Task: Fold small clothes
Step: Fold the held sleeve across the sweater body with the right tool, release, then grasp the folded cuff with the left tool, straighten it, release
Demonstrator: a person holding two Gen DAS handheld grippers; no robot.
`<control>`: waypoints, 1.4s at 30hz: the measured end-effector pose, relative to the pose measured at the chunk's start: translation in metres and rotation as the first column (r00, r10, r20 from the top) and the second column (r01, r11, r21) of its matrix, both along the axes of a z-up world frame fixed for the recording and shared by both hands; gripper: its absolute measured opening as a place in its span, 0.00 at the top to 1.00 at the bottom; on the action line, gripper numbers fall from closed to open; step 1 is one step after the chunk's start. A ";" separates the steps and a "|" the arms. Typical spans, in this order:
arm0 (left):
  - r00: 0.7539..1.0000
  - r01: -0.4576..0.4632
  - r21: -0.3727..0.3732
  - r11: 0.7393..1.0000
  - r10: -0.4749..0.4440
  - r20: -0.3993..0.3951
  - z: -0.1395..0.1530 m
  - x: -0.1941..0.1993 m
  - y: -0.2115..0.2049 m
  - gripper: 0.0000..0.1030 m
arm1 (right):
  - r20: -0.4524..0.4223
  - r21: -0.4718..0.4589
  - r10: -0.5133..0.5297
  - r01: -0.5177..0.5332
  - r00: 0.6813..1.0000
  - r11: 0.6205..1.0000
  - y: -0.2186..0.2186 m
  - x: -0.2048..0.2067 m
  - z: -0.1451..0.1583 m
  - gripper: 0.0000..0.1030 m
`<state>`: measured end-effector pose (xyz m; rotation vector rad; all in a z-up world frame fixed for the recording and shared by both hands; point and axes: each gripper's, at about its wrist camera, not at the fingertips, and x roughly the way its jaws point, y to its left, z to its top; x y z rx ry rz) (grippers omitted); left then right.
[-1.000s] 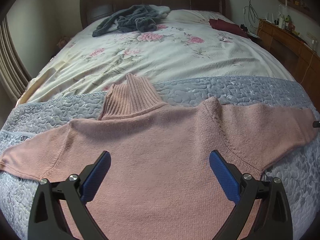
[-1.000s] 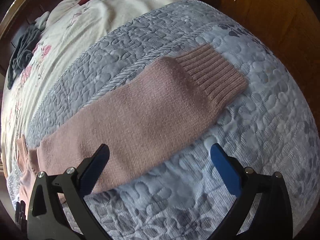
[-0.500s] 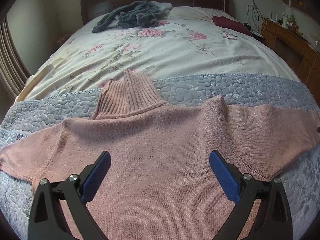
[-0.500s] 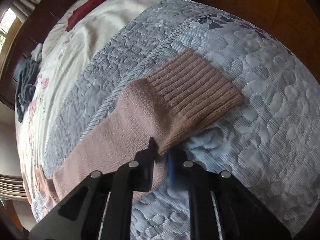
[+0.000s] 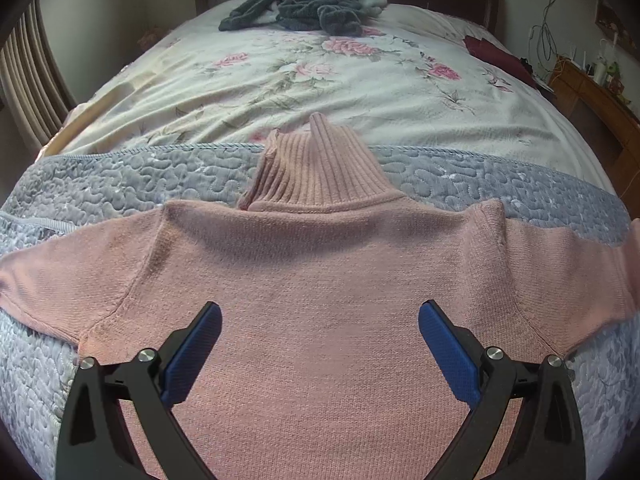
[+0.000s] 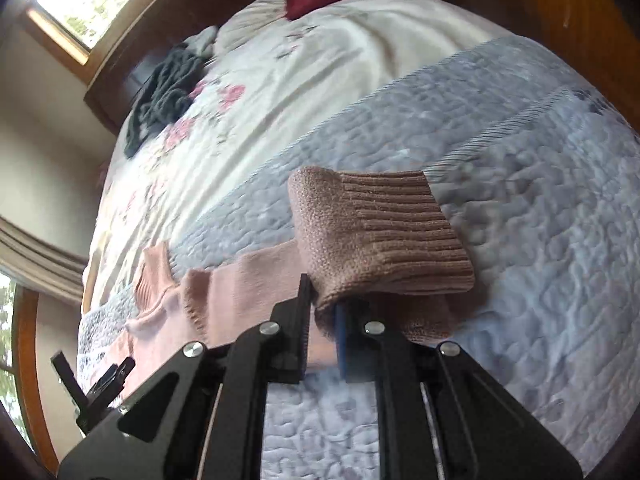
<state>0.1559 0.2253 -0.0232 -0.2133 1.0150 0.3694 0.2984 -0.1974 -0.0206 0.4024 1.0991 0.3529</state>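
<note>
A pink turtleneck sweater (image 5: 320,280) lies flat on the grey quilt (image 5: 120,184), ribbed collar (image 5: 320,172) pointing up the bed, both sleeves spread out. My left gripper (image 5: 320,336) hovers open over the sweater's chest, its blue pads (image 5: 192,356) wide apart with nothing between them. In the right wrist view my right gripper (image 6: 324,312) is shut on the sweater's right sleeve near the ribbed cuff (image 6: 392,232). The cuff end is lifted off the quilt (image 6: 540,240) and doubled back over the fingers.
A floral sheet (image 5: 320,80) covers the bed beyond the quilt. Dark grey clothes (image 5: 304,8) lie heaped near the headboard, and a dark red item (image 5: 496,54) sits at the far right. A wooden cabinet (image 5: 592,96) stands right of the bed.
My right gripper closed on the sleeve near the cuff, then raised it off the quilt so the cuff folds over. The left gripper stayed open and drifted slightly nearer the sweater.
</note>
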 end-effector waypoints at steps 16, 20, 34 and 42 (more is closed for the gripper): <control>0.998 0.065 -0.151 0.986 -0.066 -0.002 -0.002 -0.010 -0.002 0.04 | -0.083 -0.016 0.387 -0.389 0.918 0.921 0.196 -0.063 -0.044 0.89; 0.994 0.105 -0.205 0.973 -0.107 0.000 -0.006 -0.004 -0.021 0.04 | -0.132 -0.039 0.432 -0.440 0.892 0.897 0.199 -0.072 -0.058 0.79; 0.979 0.157 -0.493 0.856 -0.202 -0.040 -0.041 0.046 -0.102 0.05 | -0.079 -0.129 0.325 -0.333 0.943 0.934 0.063 -0.096 -0.038 0.75; 0.969 0.173 -0.580 0.796 -0.245 -0.046 -0.054 0.060 -0.130 0.49 | -0.078 -0.130 0.297 -0.305 0.952 0.943 0.040 -0.101 -0.046 0.71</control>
